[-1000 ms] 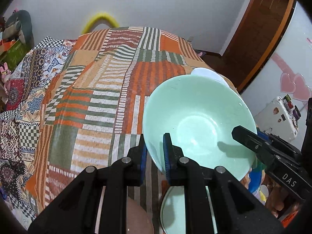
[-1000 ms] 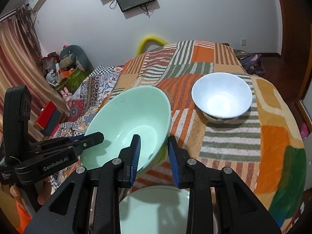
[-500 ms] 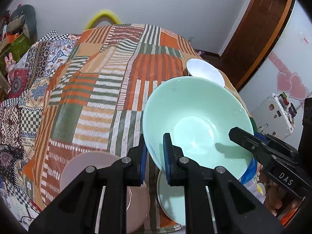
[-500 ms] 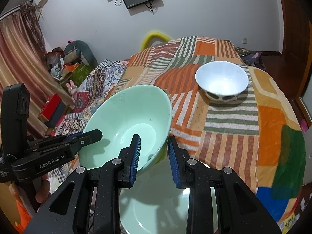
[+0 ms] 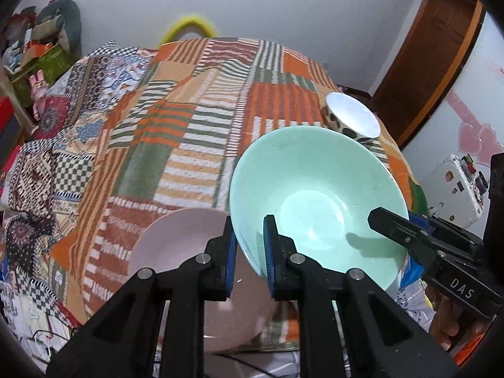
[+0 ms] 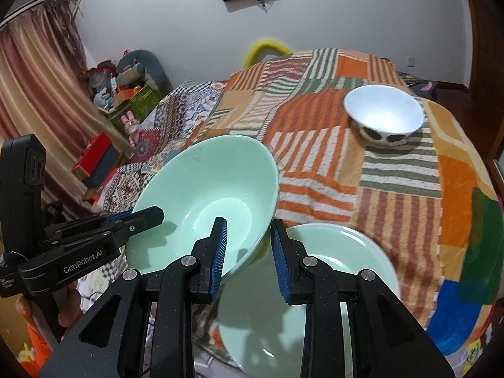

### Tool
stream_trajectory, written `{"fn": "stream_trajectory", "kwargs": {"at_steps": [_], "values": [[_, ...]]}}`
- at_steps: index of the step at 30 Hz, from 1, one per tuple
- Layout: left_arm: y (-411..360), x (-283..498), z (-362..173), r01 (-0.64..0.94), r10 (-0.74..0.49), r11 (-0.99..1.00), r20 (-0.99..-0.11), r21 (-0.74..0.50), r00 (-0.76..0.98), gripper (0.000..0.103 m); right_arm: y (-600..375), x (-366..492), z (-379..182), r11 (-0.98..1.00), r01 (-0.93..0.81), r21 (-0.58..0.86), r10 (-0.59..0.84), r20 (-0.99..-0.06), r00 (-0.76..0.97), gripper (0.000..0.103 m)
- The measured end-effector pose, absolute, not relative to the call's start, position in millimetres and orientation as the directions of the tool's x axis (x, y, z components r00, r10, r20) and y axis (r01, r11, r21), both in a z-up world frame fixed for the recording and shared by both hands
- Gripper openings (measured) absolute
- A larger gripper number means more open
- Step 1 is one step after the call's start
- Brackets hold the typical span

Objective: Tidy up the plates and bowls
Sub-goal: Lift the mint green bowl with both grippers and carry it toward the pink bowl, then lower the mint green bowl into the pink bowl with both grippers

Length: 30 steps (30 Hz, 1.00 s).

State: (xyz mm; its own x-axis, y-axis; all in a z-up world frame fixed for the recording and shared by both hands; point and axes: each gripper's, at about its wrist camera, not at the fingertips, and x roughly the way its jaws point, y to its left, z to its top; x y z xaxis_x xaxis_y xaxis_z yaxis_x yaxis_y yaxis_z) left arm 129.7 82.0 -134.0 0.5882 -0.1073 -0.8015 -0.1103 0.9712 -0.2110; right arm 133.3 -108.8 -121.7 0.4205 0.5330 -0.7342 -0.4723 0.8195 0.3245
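A mint-green bowl [image 5: 315,201] hangs tilted in the air above the near edge of the bed. My left gripper [image 5: 250,253] is shut on its near rim. In the right wrist view the same bowl [image 6: 204,201] has its rim between my right gripper's [image 6: 249,245] blue pads, with a gap on the right side; the jaws look partly open. A pink plate [image 5: 189,252] lies under the left gripper. A mint-green plate [image 6: 330,267] lies under the right gripper. A white bowl with dark spots [image 6: 382,115] stands far right on the bed.
The bed carries a patchwork striped cover [image 5: 195,116]. A yellow hoop [image 6: 267,47] stands at its far end. Toys and boxes [image 6: 132,94] lie at the left wall. A wooden door [image 5: 434,56] and a white case [image 5: 453,189] are at the right.
Both grippers have risen and drawn back with the green bowl. The pink plate and the green plate below have come into fuller view. The right jaws have widened.
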Motion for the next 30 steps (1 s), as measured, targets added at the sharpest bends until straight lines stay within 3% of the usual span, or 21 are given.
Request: {"fn": "stream_trajectory", "kwargs": {"at_steps": [19,30], "values": [[136,91,-167,-0.257,0.002,0.953,-0.844,-0.161,0.536,0.015,-41,114,-149,0.747,-0.583,0.32,0.559,-0.778,0.288,0.026],[149,89,-194,-0.297,-0.004,0.94,-0.876,-0.167,0.482,0.015,-27,108,-165,0.741,-0.596,0.309,0.532,-0.811,0.241,0.026]]}}
